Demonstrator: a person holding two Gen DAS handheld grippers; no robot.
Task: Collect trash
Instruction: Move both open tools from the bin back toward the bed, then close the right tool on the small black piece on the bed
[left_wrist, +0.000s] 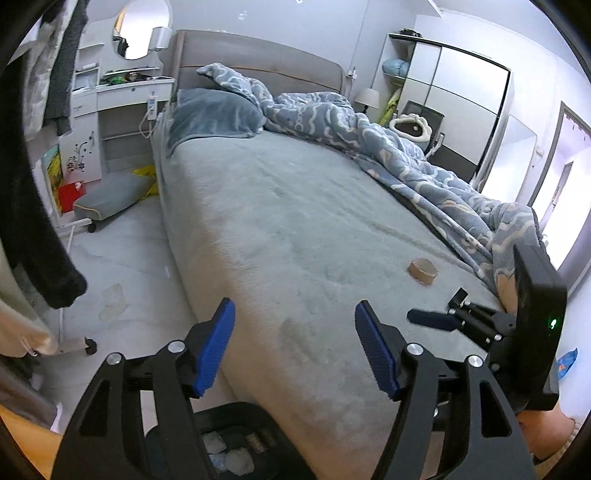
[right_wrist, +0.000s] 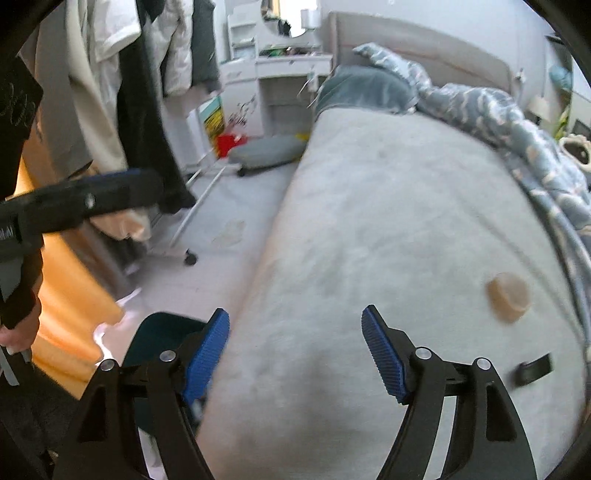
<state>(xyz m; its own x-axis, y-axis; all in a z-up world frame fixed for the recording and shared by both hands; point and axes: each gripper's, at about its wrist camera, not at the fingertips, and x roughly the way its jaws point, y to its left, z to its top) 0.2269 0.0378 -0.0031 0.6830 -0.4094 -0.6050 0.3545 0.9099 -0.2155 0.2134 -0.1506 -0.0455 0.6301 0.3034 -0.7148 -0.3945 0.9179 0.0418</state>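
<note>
A brown cardboard tape core lies on the grey bed near the rumpled blue duvet. Beside it lies a small black object. My left gripper hovers open over the bed's near edge with nothing between its blue pads. A dark trash bin stands below it with crumpled tissues inside. My right gripper is open and empty, short and left of the core. The view is blurred.
A clear plastic scrap lies on the floor beside the bed. A wheeled clothes rack with hanging garments stands at the left, with a grey cushion and a white dresser beyond. The blue duvet covers the bed's right side.
</note>
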